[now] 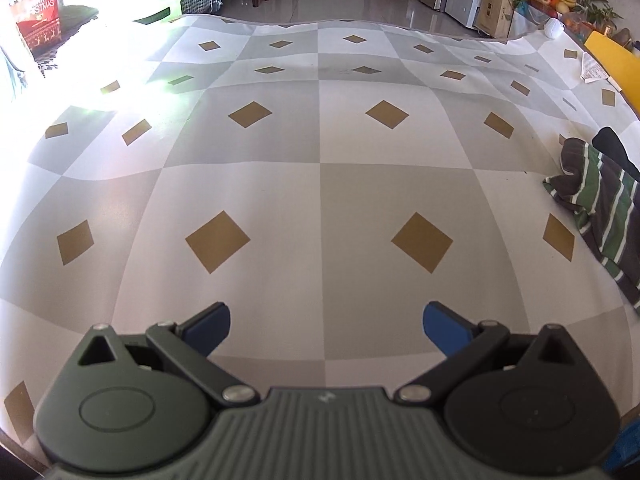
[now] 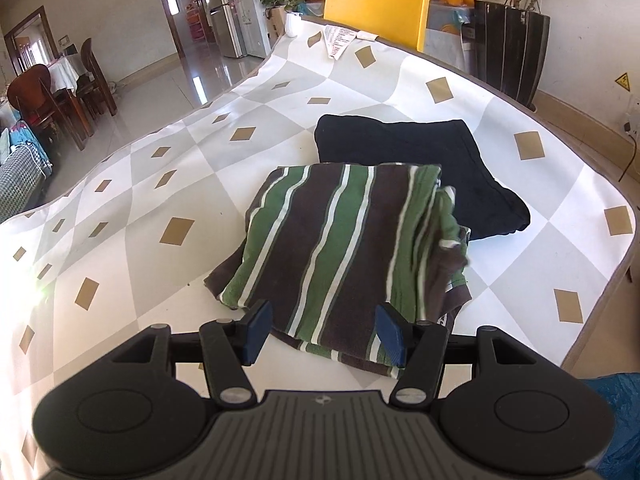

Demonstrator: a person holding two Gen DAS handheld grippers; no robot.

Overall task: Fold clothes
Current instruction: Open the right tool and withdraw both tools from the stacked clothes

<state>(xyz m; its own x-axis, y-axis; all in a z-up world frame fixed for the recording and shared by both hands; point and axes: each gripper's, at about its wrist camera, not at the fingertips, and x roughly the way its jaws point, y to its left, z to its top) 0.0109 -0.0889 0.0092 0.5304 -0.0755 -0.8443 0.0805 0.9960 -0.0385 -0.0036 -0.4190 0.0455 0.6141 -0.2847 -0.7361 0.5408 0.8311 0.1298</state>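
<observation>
A folded brown, green and white striped garment [image 2: 340,232] lies flat on the checked tablecloth [image 2: 160,184]. Behind it, partly under its far edge, lies a folded black garment [image 2: 420,160]. My right gripper [image 2: 322,334] hovers over the striped garment's near edge. Its jaws stand apart on either side of the cloth and the blue pads [image 2: 256,330] do not press on it. In the left wrist view both garments show at the right edge, striped [image 1: 600,208] and black [image 1: 612,144]. My left gripper [image 1: 326,330] is open over bare tablecloth [image 1: 320,140], well left of them.
A yellow chair [image 2: 376,12] stands at the table's far edge, with a printed paper [image 2: 338,40] lying near it. Plants and fruit fill the shelf behind. Dark wooden chairs [image 2: 48,100] stand across the tiled floor. A red Christmas bag [image 1: 38,12] sits beyond the table's far left.
</observation>
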